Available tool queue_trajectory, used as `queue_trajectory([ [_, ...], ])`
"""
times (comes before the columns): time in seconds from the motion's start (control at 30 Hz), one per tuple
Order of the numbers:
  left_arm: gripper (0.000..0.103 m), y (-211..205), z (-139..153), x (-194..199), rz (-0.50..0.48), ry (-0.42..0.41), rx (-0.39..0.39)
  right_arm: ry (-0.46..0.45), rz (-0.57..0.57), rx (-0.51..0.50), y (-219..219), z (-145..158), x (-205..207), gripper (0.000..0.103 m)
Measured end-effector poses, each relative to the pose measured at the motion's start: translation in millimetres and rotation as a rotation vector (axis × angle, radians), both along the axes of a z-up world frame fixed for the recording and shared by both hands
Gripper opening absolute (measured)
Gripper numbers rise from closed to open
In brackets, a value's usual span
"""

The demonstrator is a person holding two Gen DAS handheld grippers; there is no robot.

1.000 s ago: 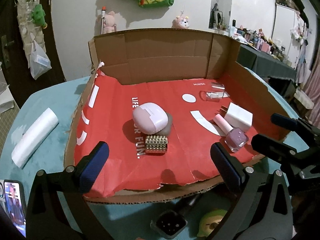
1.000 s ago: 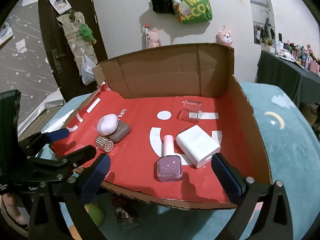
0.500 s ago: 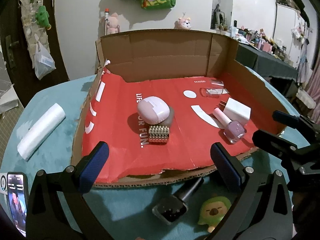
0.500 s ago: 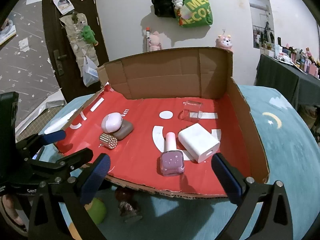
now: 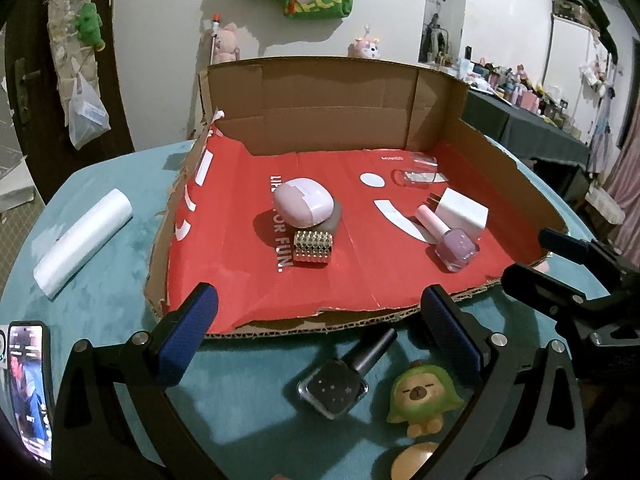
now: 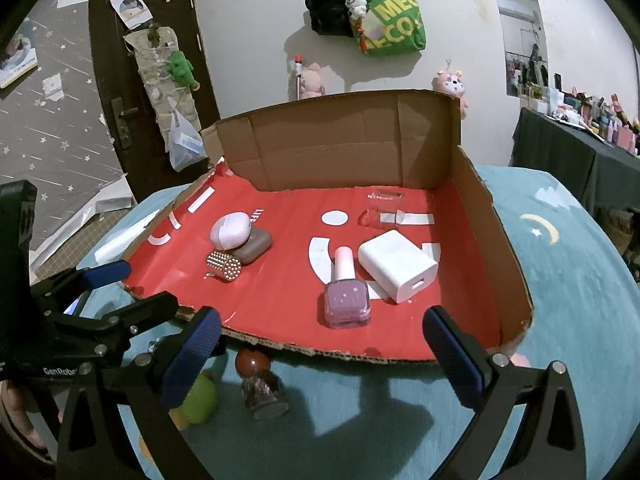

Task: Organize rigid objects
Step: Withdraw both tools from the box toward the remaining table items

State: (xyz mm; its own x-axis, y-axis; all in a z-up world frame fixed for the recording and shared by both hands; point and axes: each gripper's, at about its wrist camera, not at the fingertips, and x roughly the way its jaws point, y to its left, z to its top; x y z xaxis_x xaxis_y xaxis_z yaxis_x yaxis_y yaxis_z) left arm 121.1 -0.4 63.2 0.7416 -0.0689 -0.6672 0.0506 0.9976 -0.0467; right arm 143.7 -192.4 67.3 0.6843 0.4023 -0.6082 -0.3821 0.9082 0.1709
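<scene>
Risk sits nearest the cameras: the dark polish bottle (image 5: 340, 378) lies on its side on the teal table (image 5: 248, 392), cap toward the torn front lip of the cardboard tray (image 5: 280, 326), and just at its 3 o'clock the green plush toy (image 5: 424, 398) crowds it. In my judgement a wide grab there would catch the toy as well, or roll the bottle under the lip. Both claws are released, jaws spread wide and holding nothing; the left claw (image 5: 318, 330) hovers over that bottle, the right claw (image 6: 320, 346) over a small jar with a red ball top (image 6: 260, 384) lying near the same edge. That jar looks round enough to skid away if pinched off-centre. A tan disc (image 5: 414, 460) at 6 o'clock is mostly cut off.

Inside the tray, at 12 o'clock, the studded cylinder (image 5: 313, 247) touches a brown case (image 5: 334, 220) with a pink earbud case (image 5: 303, 202) stacked on it; a nudge could topple the stack. At 1 o'clock the lilac polish bottle (image 5: 452, 242) lies against the white charger (image 5: 462, 214), leaving little room between. Farther back a clear cup (image 5: 416, 172) lies tipped. A white roll (image 5: 82, 242) lies at 10 o'clock, a phone (image 5: 30, 388) at 8.
</scene>
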Motion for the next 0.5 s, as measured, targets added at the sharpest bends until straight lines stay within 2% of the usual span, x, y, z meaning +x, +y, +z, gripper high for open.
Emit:
queue_trajectory([
  [0.17,0.103,-3.4,-0.6,-7.6,0.002,-0.005,0.024,0.002,-0.001,0.006,-2.1,-1.7,-3.3,0.103],
  [0.5,0.103,-5.2,-5.7,-19.3,-0.007,0.009,0.017,0.013,0.000,0.005,-5.0,-7.3,-13.7,0.103],
])
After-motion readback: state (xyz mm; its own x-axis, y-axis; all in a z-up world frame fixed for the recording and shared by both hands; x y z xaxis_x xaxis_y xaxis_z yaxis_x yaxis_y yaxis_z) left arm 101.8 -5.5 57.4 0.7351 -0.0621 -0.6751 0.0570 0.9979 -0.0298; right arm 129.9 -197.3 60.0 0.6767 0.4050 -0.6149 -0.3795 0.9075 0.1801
